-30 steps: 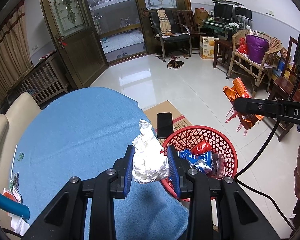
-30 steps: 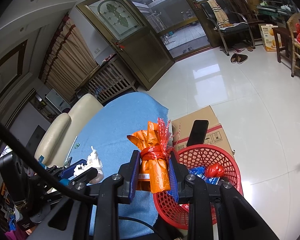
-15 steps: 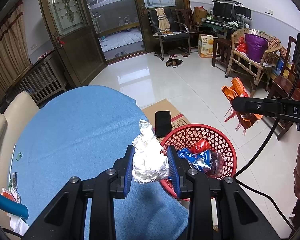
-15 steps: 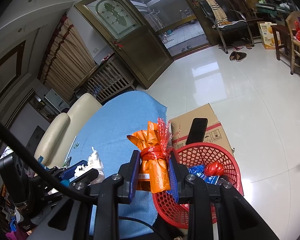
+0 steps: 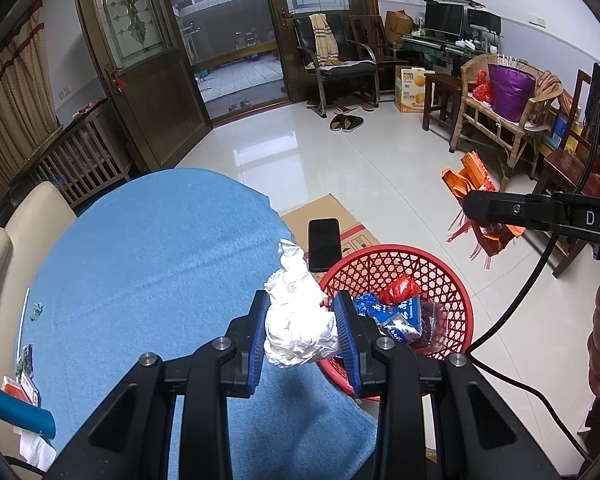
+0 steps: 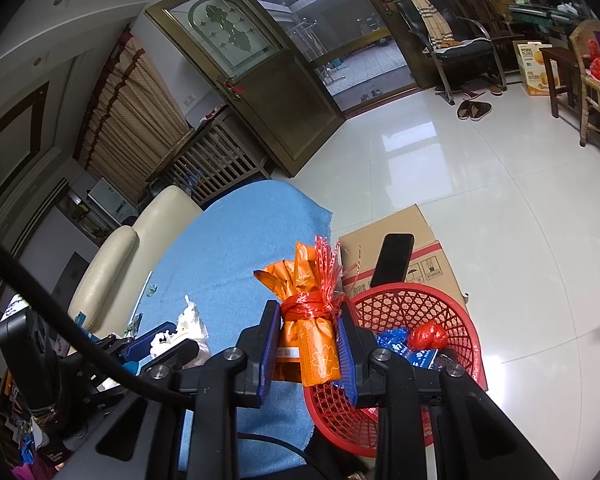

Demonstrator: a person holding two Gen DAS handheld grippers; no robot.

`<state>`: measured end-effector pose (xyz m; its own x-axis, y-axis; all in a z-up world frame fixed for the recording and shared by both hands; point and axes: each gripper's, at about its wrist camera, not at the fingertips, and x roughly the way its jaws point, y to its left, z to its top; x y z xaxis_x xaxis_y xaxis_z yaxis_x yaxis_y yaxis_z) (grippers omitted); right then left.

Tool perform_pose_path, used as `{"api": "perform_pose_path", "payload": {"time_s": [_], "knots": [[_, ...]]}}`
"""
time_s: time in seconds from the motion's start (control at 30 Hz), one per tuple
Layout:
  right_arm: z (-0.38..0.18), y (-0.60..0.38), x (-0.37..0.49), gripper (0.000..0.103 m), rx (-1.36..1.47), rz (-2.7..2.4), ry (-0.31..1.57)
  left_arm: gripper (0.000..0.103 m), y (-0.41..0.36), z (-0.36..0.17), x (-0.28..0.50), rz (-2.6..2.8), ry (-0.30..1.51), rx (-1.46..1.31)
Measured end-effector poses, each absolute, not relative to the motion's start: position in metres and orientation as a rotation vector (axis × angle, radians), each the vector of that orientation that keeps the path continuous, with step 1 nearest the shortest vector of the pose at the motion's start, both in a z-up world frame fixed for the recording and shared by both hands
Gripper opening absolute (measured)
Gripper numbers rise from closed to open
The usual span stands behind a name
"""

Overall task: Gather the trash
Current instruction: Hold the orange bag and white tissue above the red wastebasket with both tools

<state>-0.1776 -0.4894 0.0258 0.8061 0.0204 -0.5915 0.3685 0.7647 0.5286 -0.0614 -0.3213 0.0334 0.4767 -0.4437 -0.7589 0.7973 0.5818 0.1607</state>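
Observation:
My left gripper (image 5: 302,328) is shut on a crumpled white paper wad (image 5: 298,320), held above the right edge of the blue-clothed table (image 5: 148,264), just left of the red mesh basket (image 5: 456,304). My right gripper (image 6: 308,348) is shut on an orange wrapper bundle (image 6: 308,344) tied with red ribbon, held beside the basket (image 6: 456,316). The basket holds blue wrappers (image 5: 396,316) and a red wad (image 5: 398,288). The left gripper and its paper wad also show in the right wrist view (image 6: 180,332); the right gripper and its bundle show in the left wrist view (image 5: 480,208).
A cardboard box (image 5: 340,216) with a black phone (image 5: 323,244) on it lies on the floor behind the basket. A cream chair (image 5: 4,248) stands left of the table. Small scraps (image 5: 36,310) lie on the cloth's left side. A black cable (image 5: 516,300) hangs at right.
Both grippers have drifted slightly with their loads still held; the view has shifted a little toward the basket. Nothing was let go.

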Motion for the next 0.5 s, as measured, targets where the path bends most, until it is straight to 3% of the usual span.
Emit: {"api": "perform_pose_path", "payload": {"time_s": [0.5], "knots": [[0.0203,-0.4886,-0.1756,0.029,0.694,-0.207,0.623,0.035,-0.3258,0.0287,-0.0611,-0.811,0.743,0.555]]}}
